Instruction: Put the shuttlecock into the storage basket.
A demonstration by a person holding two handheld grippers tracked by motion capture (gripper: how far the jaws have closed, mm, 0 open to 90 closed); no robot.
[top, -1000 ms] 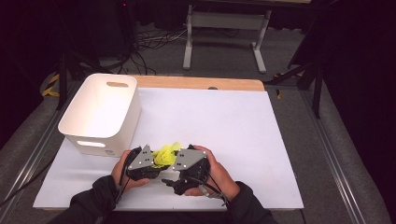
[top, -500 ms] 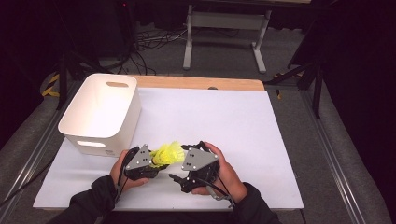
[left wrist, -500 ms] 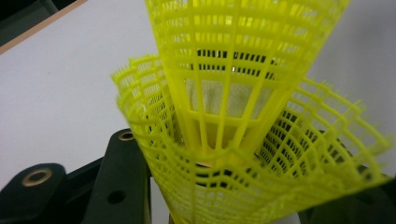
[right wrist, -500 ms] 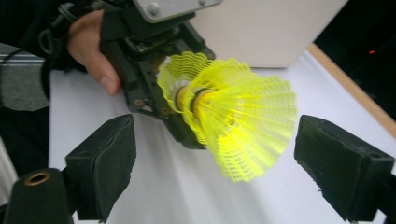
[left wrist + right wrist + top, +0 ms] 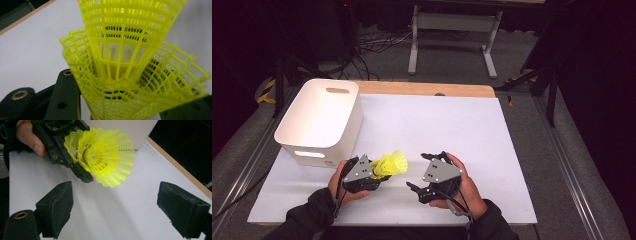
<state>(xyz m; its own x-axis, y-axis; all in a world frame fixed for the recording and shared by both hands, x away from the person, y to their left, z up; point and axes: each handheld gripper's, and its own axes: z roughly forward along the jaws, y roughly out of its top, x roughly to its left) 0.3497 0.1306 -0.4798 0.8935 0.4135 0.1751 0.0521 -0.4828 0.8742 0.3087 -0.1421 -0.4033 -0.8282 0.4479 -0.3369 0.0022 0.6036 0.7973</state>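
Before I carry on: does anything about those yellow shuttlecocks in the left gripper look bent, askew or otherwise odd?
Yes. The left gripper holds nested yellow shuttlecocks, and in the left gripper view the outer skirt looks splayed and wavy at its rim, not a clean cone. The right gripper is open and apart from them.

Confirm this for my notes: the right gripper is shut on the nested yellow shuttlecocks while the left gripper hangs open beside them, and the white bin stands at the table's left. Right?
Not quite: the grippers are swapped. The left gripper is shut on the yellow shuttlecocks, and the right gripper hangs open beside them, as the right gripper view shows. The white bin does stand at the table's left.
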